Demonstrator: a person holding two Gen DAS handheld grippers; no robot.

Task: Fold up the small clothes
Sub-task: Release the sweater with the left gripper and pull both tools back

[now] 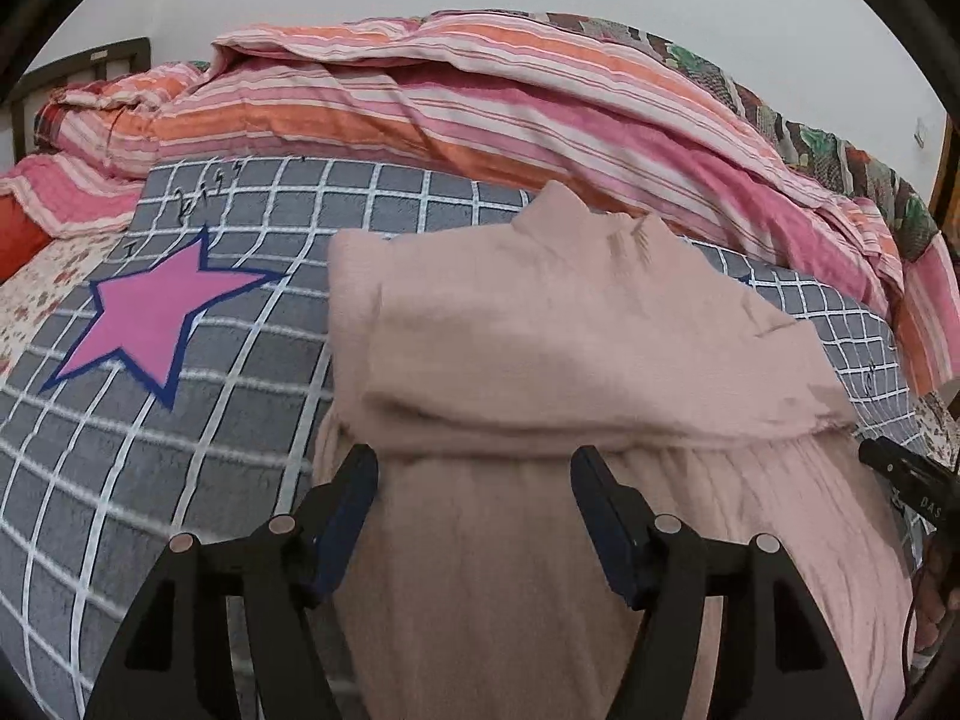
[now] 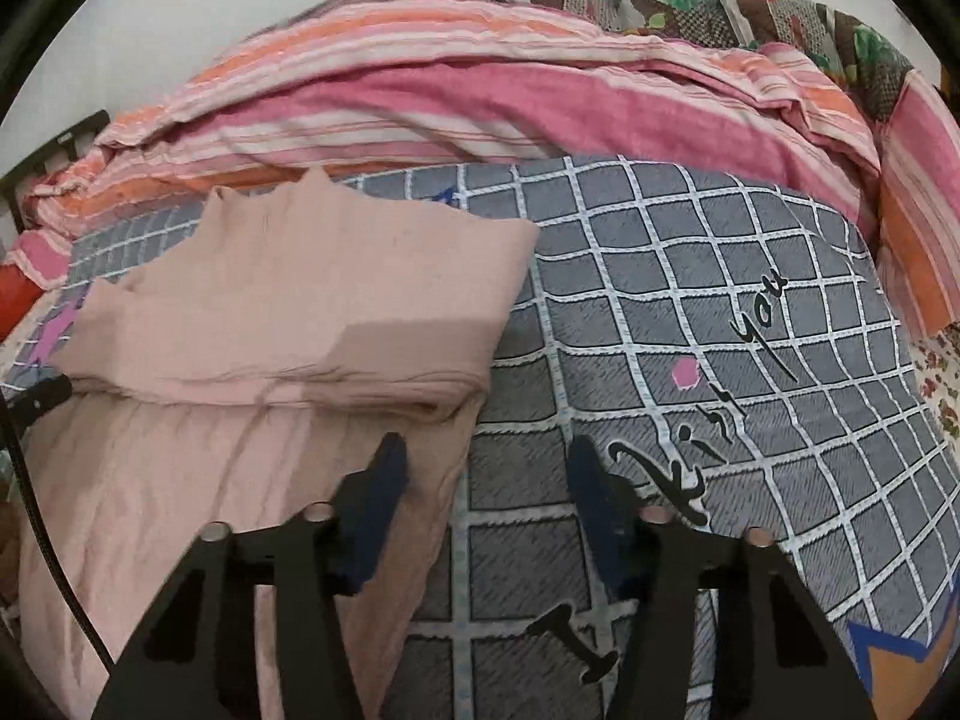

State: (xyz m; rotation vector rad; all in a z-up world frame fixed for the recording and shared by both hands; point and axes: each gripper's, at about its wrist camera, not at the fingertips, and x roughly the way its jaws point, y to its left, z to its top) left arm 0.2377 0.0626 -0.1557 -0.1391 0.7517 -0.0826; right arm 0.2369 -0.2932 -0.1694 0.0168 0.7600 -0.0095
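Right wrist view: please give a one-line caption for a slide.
Open right gripper over the right edge of a half-folded pink garment on a grey checked blanket.

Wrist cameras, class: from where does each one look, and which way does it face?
Left wrist: behind the left claw, facing down over the pink garment; both fingers show, apart, gripping nothing.
Right wrist: behind the right claw, over the garment's right edge and the checked blanket; fingers apart.
Shared: garment, blanket, striped quilt.
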